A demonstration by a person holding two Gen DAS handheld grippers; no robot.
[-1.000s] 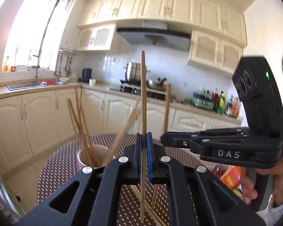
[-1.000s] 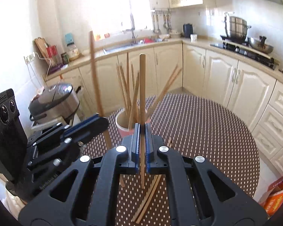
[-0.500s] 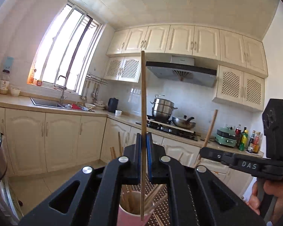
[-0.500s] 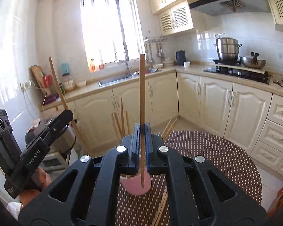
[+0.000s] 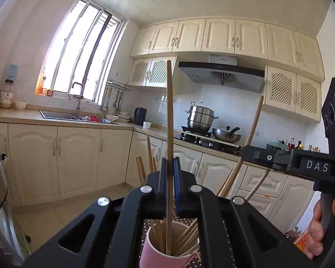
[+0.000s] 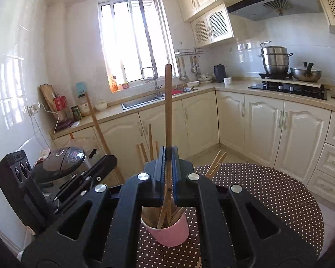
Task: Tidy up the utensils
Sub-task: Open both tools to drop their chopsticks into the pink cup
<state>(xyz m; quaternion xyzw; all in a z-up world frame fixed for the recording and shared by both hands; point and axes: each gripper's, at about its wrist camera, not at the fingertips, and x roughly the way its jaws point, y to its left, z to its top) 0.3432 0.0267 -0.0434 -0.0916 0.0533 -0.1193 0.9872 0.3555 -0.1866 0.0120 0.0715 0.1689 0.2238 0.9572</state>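
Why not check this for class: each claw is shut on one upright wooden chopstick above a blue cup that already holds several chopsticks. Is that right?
One detail is wrong: the cup is pink, not blue, as the right wrist view shows. The left claw and right claw are each shut on one upright wooden chopstick, and the cup already holds several.

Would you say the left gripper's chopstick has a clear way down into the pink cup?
Probably yes: the left gripper holds its chopstick upright with the tip already over the pink cup, whose mouth still shows room among the other chopsticks.
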